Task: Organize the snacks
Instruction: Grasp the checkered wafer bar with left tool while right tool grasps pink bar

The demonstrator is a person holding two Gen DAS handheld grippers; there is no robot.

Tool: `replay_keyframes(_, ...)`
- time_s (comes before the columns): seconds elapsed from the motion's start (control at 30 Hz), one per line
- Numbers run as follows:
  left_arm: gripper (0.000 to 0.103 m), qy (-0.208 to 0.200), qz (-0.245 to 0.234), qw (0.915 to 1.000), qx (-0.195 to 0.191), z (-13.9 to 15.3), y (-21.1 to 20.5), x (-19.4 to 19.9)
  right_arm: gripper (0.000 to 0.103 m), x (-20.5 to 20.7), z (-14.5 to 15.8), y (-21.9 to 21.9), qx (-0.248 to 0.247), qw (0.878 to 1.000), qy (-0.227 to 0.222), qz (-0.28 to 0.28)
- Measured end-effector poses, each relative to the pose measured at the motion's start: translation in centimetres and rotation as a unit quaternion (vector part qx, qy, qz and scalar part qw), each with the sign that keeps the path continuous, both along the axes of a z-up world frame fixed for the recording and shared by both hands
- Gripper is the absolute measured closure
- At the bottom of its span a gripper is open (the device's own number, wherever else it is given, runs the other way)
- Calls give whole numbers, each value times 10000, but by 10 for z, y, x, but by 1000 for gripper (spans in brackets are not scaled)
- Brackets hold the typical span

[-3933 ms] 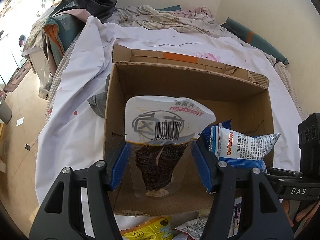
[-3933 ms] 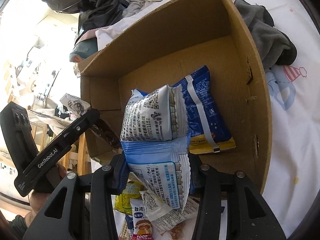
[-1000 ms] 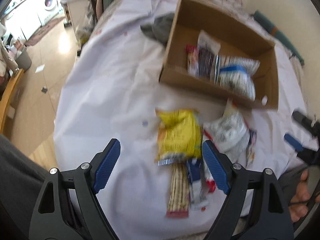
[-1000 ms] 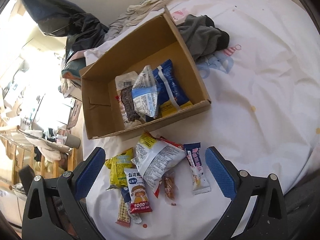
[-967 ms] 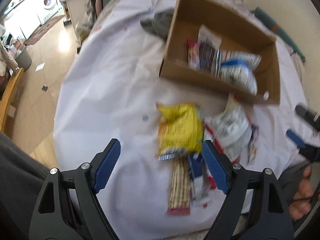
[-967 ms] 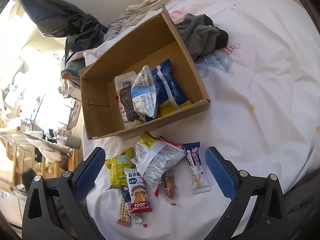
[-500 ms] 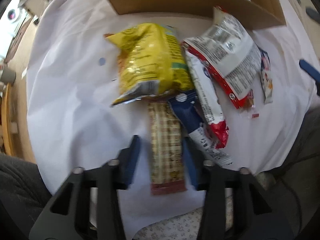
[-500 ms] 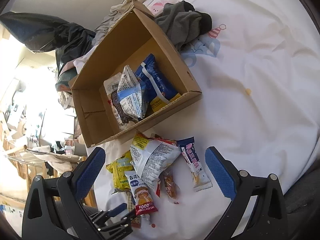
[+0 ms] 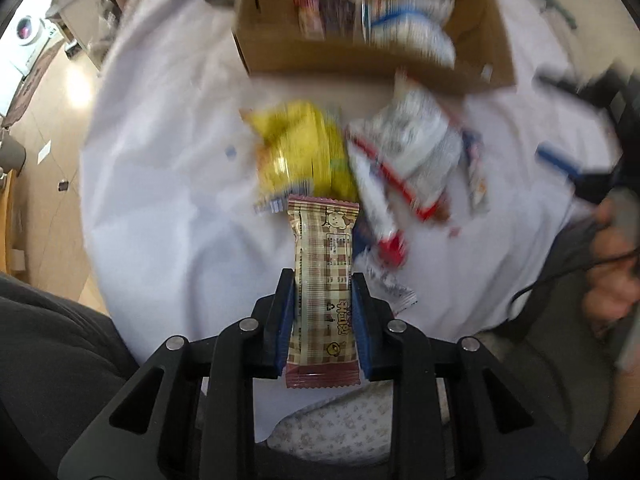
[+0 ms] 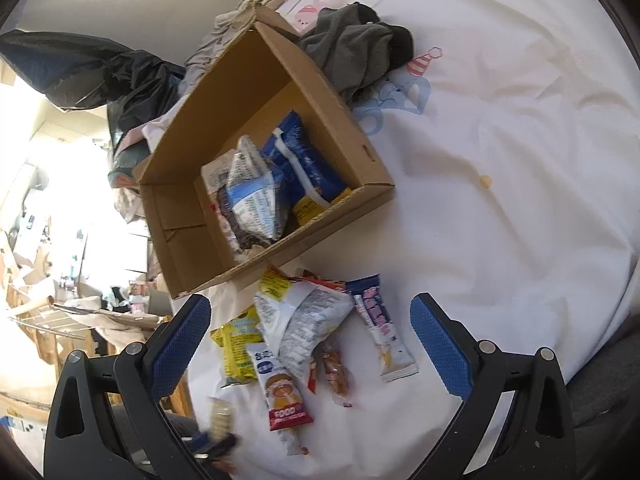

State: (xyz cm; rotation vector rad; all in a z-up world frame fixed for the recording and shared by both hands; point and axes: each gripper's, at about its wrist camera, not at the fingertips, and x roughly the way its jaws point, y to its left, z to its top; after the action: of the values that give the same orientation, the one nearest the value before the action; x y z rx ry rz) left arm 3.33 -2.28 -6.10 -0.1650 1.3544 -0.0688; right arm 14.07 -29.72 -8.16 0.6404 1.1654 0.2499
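Lower centre of the left wrist view, left claw [image 9: 323,312]: closed on the plaid snack bar [image 9: 323,276], blue pads pressing both long edges of its lower half
Plaid snack bar: a long, flat, sealed wrapper, upright in the frame; its top crimp reaches the yellow bag [image 9: 300,160] behind it, and whether it is clear of the bed sheet [image 9: 168,184] cannot be told
Handling: judged light and fairly stiff lengthwise, with a slick film that could slide or pivot between the pads; a hold across the narrow width near mid-length looks safest, firm but gentle enough not to crush the contents
Bottom of the right wrist view, right claw [image 10: 312,336]: wide open and empty, framing the loose pile
Loose pile, centre of both views: yellow bag, white and red bag [image 10: 300,320], a packet marked FOOD [image 10: 282,396], a blue and pink stick [image 10: 380,332] and a small orange packet [image 10: 334,368], overlapping on the sheet just beside the box's near wall
Cardboard box [image 10: 240,92], upper centre: open-topped, already holding a blue bag [image 10: 304,164], a white and blue bag [image 10: 256,196] and a dark clear pouch [image 10: 232,220]; its left part is bare
Grey cloth [image 10: 352,52], upper right: bunched against the box's far corner
Stage, judged: one bar gripped, several packets not yet boxed
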Motion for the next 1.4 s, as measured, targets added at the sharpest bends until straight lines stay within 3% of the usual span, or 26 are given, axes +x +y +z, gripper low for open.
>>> replay_keyframes(0.03, 80, -128, 91, 9999, -69, 7, 4, 4, 2, 1, -2, 1, -256, 9997, 68, 5)
replay_keyframes(0.1, 80, -415, 221, 9989, 8, 17, 11, 12, 21, 2, -8, 4, -508, 9984, 224, 91)
replay_keyframes(0.2, 80, -664, 363, 9971, 106, 25, 25, 34, 37, 4, -24, 16, -656, 9951, 550, 493)
replay_keyframes(0.4, 80, -992, 474, 9937, 201, 35, 35, 65, 47, 3, -50, 42, -887, 9846, 985, 1141)
replay_keyframes(0.57, 80, -1281, 513, 9902, 195, 31, 39, 78, 47, 3, -66, 55, -1457, 9719, 1166, 1435)
replay_keyframes(0.63, 80, -1361, 466, 9893, 226, 24, 38, 79, 53, 2, -68, 61, -1680, 9668, 1145, 1544)
replay_keyframes(0.7, 80, -1295, 507, 9901, 186, 19, 38, 78, 75, 2, -69, 65, -1873, 9627, 1089, 1619)
replay_keyframes(0.73, 80, -1241, 575, 9906, 67, 16, 40, 79, 81, 2, -70, 66, -1906, 9619, 1079, 1638)
replay_keyframes(0.87, 80, -1224, 686, 9901, 6, 15, 42, 81, 85, 0, -68, 59, -1665, 9690, 1084, 1465)
replay_keyframes(1.13, 80, -1149, 828, 9898, -160, 12, 46, 82, 85, 0, -41, 39, -1312, 9823, 687, 1151)
replay_keyframes(1.4, 80, -1246, 912, 9880, -75, 14, 48, 78, 85, -3, 2, 22, -505, 9952, -276, 794)
